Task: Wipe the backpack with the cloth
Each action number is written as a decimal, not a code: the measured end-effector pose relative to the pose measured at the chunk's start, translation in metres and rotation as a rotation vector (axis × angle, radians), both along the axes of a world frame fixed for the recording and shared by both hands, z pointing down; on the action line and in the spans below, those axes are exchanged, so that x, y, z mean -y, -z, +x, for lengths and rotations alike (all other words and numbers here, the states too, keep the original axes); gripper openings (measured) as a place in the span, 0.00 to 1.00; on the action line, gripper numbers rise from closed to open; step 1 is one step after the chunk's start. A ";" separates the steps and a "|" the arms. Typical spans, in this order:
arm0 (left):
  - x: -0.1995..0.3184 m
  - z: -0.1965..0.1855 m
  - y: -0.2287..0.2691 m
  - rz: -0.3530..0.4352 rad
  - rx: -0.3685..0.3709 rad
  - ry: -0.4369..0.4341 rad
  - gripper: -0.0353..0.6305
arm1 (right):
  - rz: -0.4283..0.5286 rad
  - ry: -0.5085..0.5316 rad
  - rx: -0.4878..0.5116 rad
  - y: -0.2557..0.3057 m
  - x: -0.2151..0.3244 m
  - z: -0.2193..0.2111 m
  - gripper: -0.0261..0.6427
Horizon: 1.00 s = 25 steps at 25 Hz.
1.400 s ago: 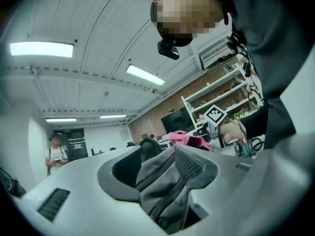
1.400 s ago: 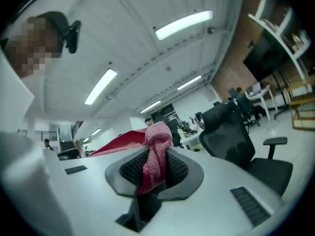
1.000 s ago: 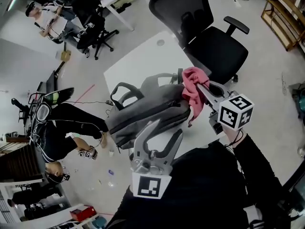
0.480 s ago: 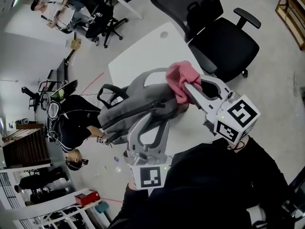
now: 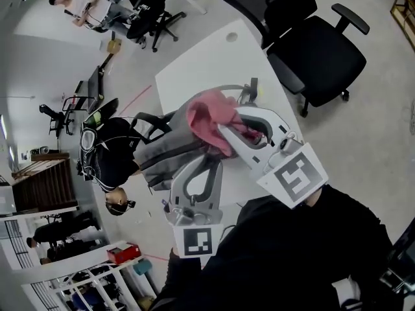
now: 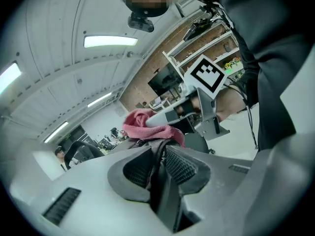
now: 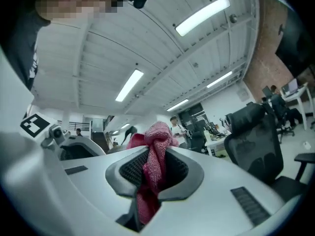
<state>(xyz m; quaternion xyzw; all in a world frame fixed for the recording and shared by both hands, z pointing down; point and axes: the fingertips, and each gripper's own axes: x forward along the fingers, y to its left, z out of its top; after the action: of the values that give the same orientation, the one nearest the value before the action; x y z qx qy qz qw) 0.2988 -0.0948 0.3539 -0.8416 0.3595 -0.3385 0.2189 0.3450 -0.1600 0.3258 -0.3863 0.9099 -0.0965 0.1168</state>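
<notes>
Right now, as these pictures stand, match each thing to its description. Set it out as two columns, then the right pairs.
Things:
1 cloth
2 backpack
3 chair
4 table

Descriptions:
A black, with armrests
B white
C pink, pinched in the right gripper
D grey

Pairs: 1-C; 2-D; 3-A; 4-B

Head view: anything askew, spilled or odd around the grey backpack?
Nothing spilled or damaged. The grey fabric backpack lies slumped on its side, apparently overhanging the white table's edge at the view's left.
</notes>
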 end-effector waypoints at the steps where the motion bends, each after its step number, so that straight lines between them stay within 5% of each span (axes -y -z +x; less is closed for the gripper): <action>1: 0.000 0.000 -0.001 0.000 0.000 -0.003 0.21 | -0.045 -0.027 0.021 -0.015 0.007 0.007 0.14; 9: 0.004 -0.012 -0.006 -0.003 0.044 -0.008 0.21 | -0.336 -0.076 0.068 -0.149 0.037 0.014 0.13; 18: 0.000 0.006 0.004 -0.023 -0.007 0.035 0.21 | -0.581 -0.049 -0.057 -0.258 0.029 0.019 0.13; 21: 0.001 0.011 0.009 -0.018 -0.034 0.039 0.21 | -0.553 -0.038 -0.044 -0.235 0.025 0.026 0.13; 25: 0.005 0.010 0.005 -0.008 -0.033 0.035 0.21 | -0.394 -0.004 0.019 -0.154 0.021 0.024 0.13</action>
<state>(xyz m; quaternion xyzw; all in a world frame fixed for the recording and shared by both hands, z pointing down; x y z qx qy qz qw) 0.3093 -0.0998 0.3486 -0.8416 0.3762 -0.3297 0.2037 0.3688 -0.1808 0.4799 -0.4025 0.8714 -0.2762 0.0478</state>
